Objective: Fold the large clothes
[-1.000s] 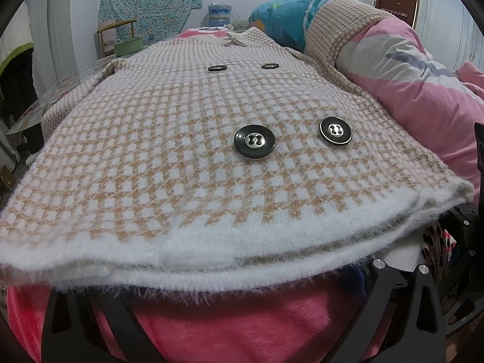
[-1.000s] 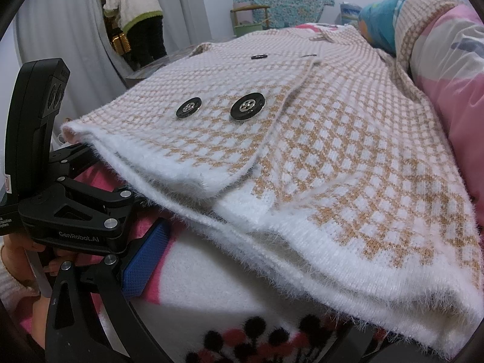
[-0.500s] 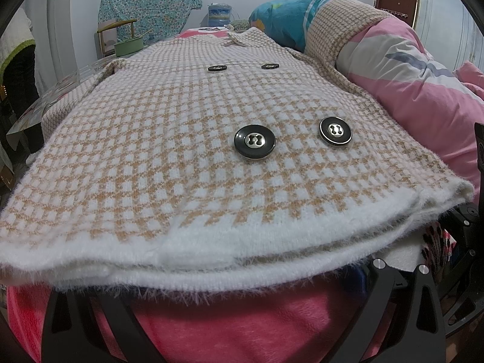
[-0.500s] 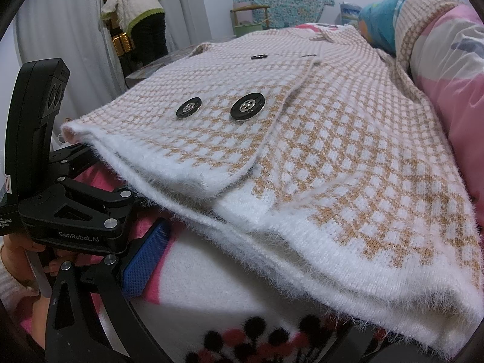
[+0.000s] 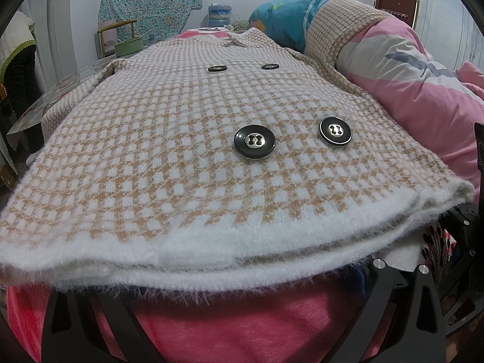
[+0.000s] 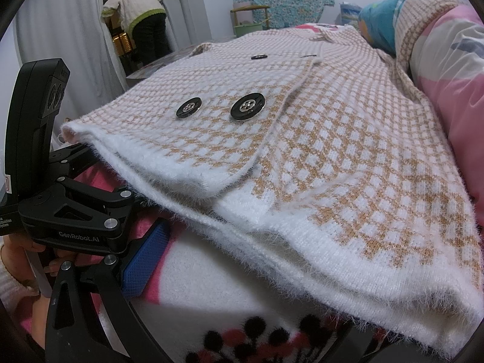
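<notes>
A tan-and-white checked knit coat [image 5: 169,151] with black buttons [image 5: 254,142] lies spread on a bed; it also shows in the right wrist view [image 6: 348,157]. Its fuzzy white hem [image 5: 242,251] lies over the left gripper [image 5: 239,284], whose black fingers [image 5: 393,305] stand wide apart under it, fingertips hidden. The right gripper [image 6: 242,311] sits under the hem's right part [image 6: 332,275]; its left finger [image 6: 87,308] shows, its right finger is hidden. The left gripper's body and blue pad [image 6: 145,260] show in the right wrist view.
A pink and white quilt [image 5: 417,84] is heaped along the right of the coat. A pink blanket [image 5: 242,317] covers the bed below the hem. A person [image 6: 136,18] stands at a doorway far left. A chair with a green basin [image 5: 127,45] stands beyond the bed.
The grippers and coat have not moved. The person in the background has shifted a little at the doorway.
</notes>
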